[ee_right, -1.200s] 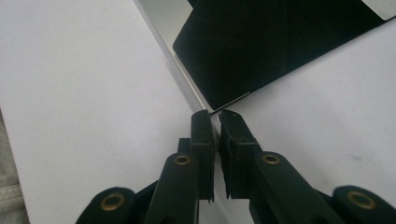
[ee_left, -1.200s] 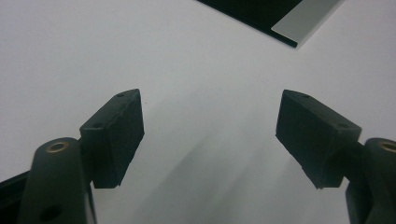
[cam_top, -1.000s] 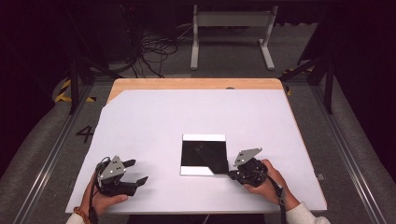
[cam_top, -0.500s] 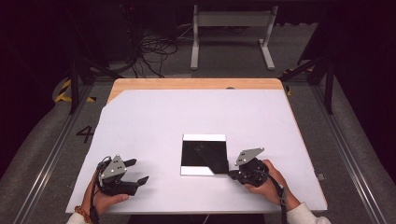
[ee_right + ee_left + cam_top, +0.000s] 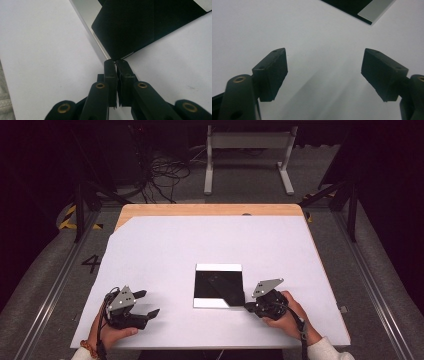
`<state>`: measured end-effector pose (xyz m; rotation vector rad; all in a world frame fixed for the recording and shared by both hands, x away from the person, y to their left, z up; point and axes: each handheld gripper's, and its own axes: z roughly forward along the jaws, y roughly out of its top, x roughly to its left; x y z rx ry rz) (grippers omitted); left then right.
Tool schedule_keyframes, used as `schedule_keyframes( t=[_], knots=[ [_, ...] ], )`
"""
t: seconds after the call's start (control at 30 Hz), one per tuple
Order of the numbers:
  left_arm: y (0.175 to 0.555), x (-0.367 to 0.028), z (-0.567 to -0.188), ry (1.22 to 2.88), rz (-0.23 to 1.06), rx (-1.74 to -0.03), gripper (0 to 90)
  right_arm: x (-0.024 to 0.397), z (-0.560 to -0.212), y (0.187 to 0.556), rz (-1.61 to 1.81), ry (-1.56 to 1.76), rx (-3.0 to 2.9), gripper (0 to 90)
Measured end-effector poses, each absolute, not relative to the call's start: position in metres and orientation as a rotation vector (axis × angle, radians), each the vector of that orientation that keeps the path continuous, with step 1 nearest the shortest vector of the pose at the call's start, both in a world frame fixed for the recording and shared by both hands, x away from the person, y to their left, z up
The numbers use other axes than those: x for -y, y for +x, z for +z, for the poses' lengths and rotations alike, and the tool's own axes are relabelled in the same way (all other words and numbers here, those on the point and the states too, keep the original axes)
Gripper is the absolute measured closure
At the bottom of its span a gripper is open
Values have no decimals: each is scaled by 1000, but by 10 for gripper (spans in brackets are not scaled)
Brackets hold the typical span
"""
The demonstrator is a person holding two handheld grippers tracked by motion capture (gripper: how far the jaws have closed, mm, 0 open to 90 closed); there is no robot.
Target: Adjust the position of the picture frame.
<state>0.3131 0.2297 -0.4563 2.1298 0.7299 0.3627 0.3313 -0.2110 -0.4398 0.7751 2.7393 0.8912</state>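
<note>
Pinching the near right corner of a thin black sheet (image 5: 150, 22), the right gripper (image 5: 116, 62) has its jaws pressed together on it. That glossy, flat sheet lies askew on a square white-edged board (image 5: 218, 303) near the table's (image 5: 150, 250) front edge, right of centre. Peeling it up looks like the step underway; lifting gently comes next. The left gripper (image 5: 148, 303), jaws wide apart, rests by the front left corner, holding nothing.

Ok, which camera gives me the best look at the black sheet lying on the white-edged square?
The high view: the whole black sheet shows there, lying askew on the white-edged square. The right gripper view shows its near corner just ahead of the shut right gripper. The left gripper view catches a dark strip.
</note>
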Motion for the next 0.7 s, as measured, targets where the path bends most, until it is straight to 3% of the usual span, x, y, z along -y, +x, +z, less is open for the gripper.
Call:
schedule_keyframes(
  t=[0.7],
  knots=[
    [313,-229,-458,2150,348,-725,214,211,-440,331,896,765,-2738,871]
  ],
)
